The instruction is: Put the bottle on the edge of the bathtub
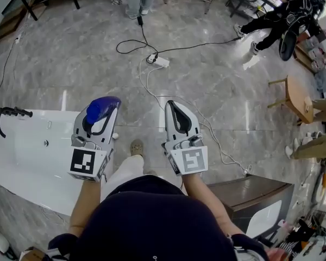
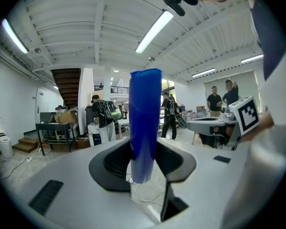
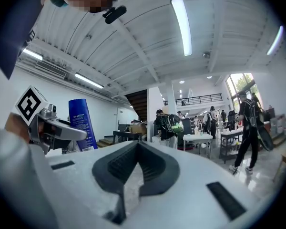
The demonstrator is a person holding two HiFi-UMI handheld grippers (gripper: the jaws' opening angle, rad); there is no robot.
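Head view: the left gripper (image 1: 99,119) is pinching a glossy deep-blue plastic bottle (image 1: 101,109). The bottle sticks out past the jaw tips, and from this angle it sits over the right end of the white bathtub (image 1: 22,145). It's held in the gripper, not resting on the rim. The tub has a black curved faucet (image 1: 10,113) on its far edge. The right gripper (image 1: 174,111) is just beside the left one, over the grey marble-look floor (image 1: 87,53), with its jaws pressed together and nothing in them. Further out on the floor there's a white power strip (image 1: 161,62) with cables running from it, and off to the right a small round wooden stool (image 1: 296,97).

Left gripper view: the blue bottle (image 2: 145,123) stands straight up the middle of the frame. The black ridged pads (image 2: 112,163) are clamped on its lower part from both sides, so that's a solid grip. The other gripper's marker cube (image 2: 248,114) pokes in at the right.

Right gripper view: the jaws meet at the tips and hold nothing. The bottle (image 3: 81,123) shows at the left, held in the left gripper (image 3: 57,128), well apart from these jaws.
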